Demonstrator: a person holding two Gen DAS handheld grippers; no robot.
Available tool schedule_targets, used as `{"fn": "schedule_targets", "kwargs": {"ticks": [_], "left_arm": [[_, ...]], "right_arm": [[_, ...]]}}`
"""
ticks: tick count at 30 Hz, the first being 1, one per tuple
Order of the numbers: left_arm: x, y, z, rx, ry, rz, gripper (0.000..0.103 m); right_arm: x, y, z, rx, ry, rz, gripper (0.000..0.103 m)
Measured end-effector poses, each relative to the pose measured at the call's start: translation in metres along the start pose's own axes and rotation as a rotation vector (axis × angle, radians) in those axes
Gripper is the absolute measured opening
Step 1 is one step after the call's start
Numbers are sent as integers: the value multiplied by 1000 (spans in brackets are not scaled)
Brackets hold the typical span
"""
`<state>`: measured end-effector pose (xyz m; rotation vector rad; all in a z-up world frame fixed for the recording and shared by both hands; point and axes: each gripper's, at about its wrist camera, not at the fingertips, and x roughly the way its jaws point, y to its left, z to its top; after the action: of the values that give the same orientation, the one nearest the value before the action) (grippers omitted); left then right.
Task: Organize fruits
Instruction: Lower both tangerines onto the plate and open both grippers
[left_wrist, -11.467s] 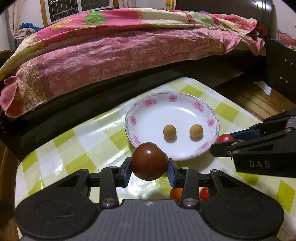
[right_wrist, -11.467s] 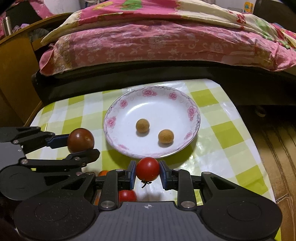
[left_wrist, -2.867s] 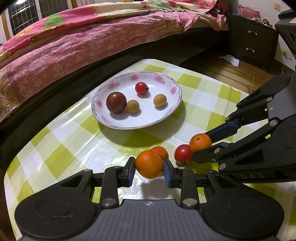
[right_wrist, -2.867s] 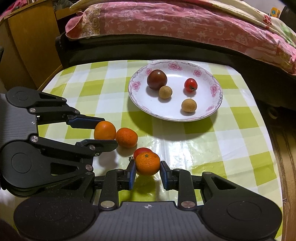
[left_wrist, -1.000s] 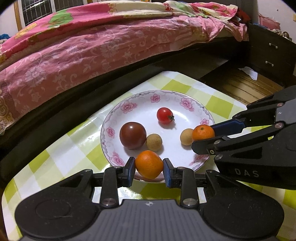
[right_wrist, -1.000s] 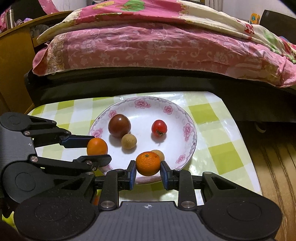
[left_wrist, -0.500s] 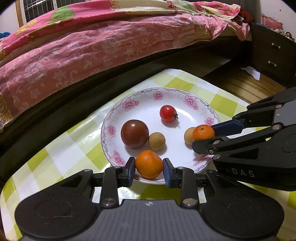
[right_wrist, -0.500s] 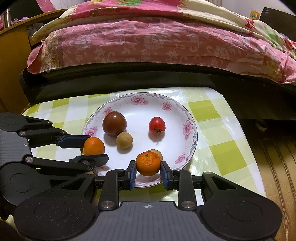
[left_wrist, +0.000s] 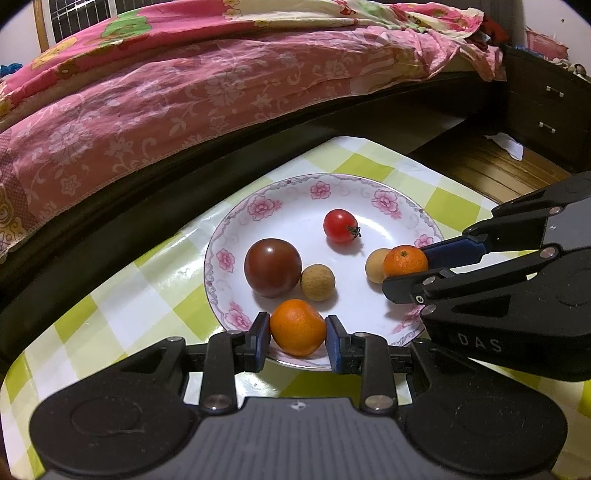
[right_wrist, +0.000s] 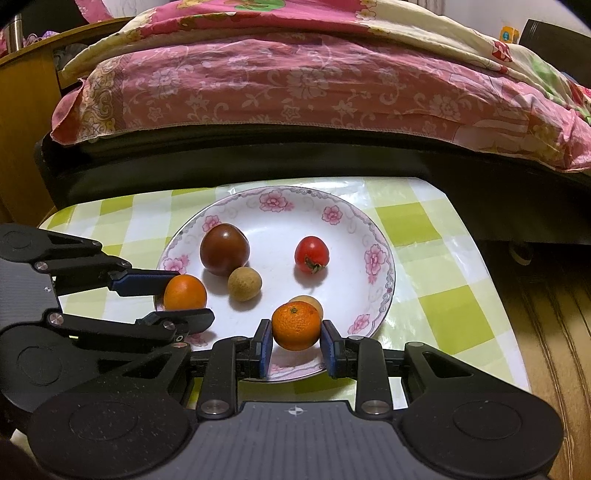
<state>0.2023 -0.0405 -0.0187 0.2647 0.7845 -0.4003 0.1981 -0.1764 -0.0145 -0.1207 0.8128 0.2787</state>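
The plate (left_wrist: 400, 218) is taken as the landmark throughout. At its near rim, as seen in the left wrist view, the left gripper (left_wrist: 297, 341) is clenched on an orange mandarin (left_wrist: 297, 327), both blue pads being pressed against the fruit's sides. The fruit is held just over the plate's near edge; contact with the plate cannot be confirmed. In the right wrist view, the right gripper (right_wrist: 296, 343) is likewise closed on a 2nd mandarin (right_wrist: 296, 325), gripped on both sides and held over the near right part of the plate. 1 tan longan (right_wrist: 308, 300) is partly hidden directly behind this fruit, inside the plate.

Further into the plate, a 2nd longan (left_wrist: 317, 283) is recorded near the centre, touching or almost touching a large dark brown-red tomato (left_wrist: 272, 272) on its left. A small red cherry tomato (left_wrist: 340, 225), stem showing, is noted toward the far right of the plate, apart from the others.

The plate is white with a pink floral rim and is set on a green-and-white checked tablecloth (right_wrist: 436, 302). Beyond the plate's far rim, a dark bed frame (right_wrist: 295, 155) is observed, covered by a pink floral quilt (right_wrist: 295, 85). To the far right of the plate in the left wrist view, a dark drawer unit (left_wrist: 546, 107) is seen on a wooden floor.
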Motion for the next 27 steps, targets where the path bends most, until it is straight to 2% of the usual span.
{"fn": "schedule_targets", "kwargs": {"ticks": [27], "left_arm": [[0, 0, 1, 4, -8, 13, 39]], "right_arm": [[5, 1, 0, -6, -4, -14, 28]]}}
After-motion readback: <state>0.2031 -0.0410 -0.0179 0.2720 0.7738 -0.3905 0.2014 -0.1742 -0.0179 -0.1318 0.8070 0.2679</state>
